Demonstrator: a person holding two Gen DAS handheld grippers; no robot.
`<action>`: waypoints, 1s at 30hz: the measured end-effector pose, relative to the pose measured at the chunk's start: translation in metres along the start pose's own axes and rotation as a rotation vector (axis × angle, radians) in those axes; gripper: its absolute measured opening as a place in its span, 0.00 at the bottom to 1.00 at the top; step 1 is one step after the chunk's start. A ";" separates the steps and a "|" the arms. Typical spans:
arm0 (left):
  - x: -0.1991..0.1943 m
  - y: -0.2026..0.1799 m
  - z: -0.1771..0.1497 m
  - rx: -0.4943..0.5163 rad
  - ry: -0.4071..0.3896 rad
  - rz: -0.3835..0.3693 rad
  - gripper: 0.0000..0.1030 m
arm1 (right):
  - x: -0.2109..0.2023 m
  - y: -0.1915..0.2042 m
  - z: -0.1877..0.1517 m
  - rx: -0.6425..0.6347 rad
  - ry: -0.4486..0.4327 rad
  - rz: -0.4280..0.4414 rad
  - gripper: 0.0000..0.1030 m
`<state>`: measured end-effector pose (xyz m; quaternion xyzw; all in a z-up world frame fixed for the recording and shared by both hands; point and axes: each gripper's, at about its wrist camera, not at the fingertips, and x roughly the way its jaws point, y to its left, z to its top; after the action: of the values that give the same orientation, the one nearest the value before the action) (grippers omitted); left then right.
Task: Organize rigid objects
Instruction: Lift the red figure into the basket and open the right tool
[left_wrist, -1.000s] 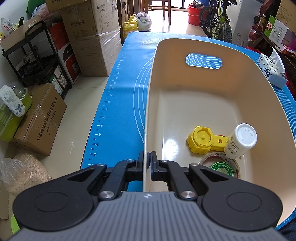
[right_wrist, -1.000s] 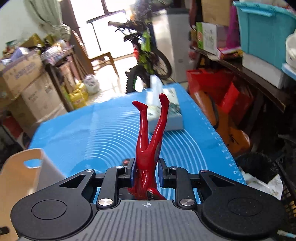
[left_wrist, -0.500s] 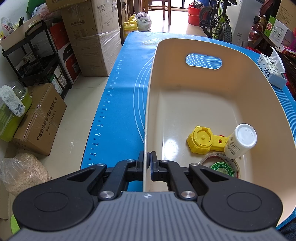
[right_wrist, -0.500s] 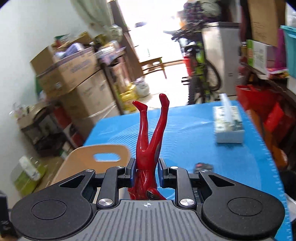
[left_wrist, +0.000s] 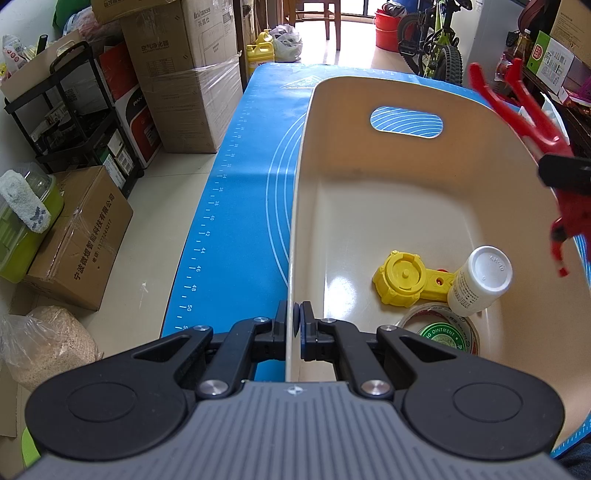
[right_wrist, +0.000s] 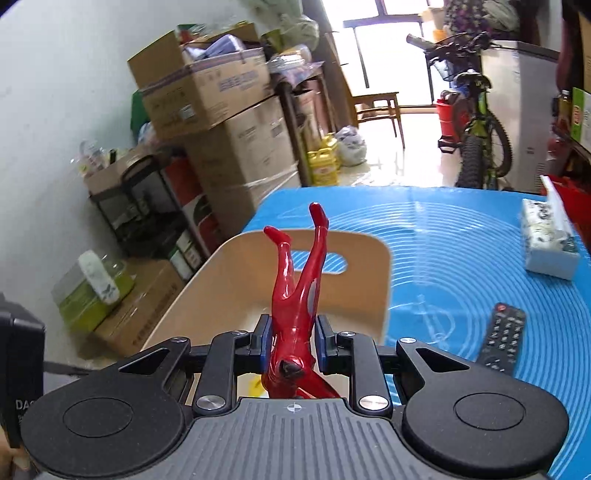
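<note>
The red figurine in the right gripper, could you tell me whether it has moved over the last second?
Yes. The red figurine has swung left, from the tissue box to over the beige bin.

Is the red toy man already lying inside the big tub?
No, the red toy man is clamped upside down in the right gripper above the tub, not lying in it.

"OINTMENT" on tape roll (left_wrist: 441, 332)

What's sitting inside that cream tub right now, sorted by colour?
Yellow: 1, round toy part
White: 1, capped bottle
Clear with a green label: 1, tape roll
Total: 3 in the cream tub
</note>
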<state>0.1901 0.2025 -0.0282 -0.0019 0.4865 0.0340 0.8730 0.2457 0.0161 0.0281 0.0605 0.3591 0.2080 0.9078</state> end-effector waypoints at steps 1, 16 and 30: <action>0.000 0.000 0.000 0.001 0.000 0.000 0.06 | 0.001 0.004 -0.002 -0.006 0.002 0.005 0.31; 0.000 -0.001 0.000 0.002 0.000 0.002 0.06 | 0.042 0.034 -0.035 -0.078 0.192 0.020 0.32; -0.001 0.000 0.001 0.003 0.000 0.004 0.06 | 0.029 0.036 -0.039 -0.131 0.148 0.064 0.59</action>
<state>0.1900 0.2021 -0.0271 0.0005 0.4866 0.0349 0.8729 0.2264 0.0591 -0.0090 -0.0032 0.4089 0.2636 0.8737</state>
